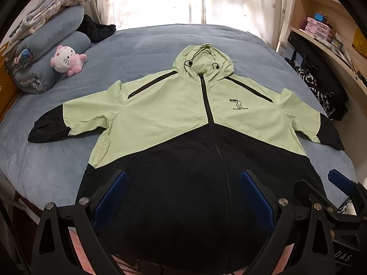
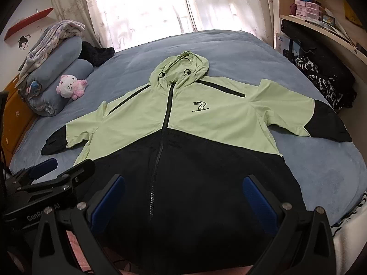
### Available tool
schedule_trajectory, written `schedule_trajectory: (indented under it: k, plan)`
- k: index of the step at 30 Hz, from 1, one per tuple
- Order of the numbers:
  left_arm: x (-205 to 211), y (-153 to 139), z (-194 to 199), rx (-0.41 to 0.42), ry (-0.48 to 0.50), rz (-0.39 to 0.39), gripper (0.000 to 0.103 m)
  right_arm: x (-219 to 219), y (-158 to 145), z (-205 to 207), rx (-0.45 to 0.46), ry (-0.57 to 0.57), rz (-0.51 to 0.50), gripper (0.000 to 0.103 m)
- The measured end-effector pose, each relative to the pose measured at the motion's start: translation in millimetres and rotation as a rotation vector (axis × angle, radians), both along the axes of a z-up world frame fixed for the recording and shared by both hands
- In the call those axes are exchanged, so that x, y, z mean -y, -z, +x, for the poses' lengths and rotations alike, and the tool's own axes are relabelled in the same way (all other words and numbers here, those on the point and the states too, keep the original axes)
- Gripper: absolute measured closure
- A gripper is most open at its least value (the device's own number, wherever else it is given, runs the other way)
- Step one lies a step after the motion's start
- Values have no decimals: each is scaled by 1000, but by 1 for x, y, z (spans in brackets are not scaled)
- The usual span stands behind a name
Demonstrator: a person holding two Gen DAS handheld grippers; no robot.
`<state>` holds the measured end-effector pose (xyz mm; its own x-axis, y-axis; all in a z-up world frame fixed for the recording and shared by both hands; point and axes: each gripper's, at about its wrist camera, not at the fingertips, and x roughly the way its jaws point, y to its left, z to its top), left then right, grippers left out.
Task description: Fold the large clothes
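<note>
A light green and black hooded jacket [image 1: 174, 123] lies flat and zipped on the blue bed, front up, sleeves spread to both sides, hood toward the window. It also shows in the right wrist view [image 2: 195, 126]. My left gripper [image 1: 183, 183] is open and empty above the black hem, left of the zipper. My right gripper [image 2: 183, 188] is open and empty above the hem, right of the zipper. The right gripper shows in the left wrist view [image 1: 325, 188], and the left gripper shows in the right wrist view [image 2: 62, 169].
The blue bed [image 1: 149, 45] fills the view. Rolled blue bedding [image 1: 55, 52] and a pink plush cat [image 1: 66, 60] lie at the far left. Dark clothes [image 1: 321, 87] and wooden shelves [image 1: 321, 18] stand at the right. A curtained window [image 1: 183, 0] is behind.
</note>
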<state>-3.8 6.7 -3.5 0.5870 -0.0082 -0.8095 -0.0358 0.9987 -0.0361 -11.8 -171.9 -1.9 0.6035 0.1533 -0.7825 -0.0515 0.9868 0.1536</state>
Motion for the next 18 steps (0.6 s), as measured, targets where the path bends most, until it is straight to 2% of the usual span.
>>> schedule_trajectory:
  k: [18]
  plan:
    - [1, 6, -4, -23, -4, -8, 6, 2, 6, -2, -27, 7, 25, 0]
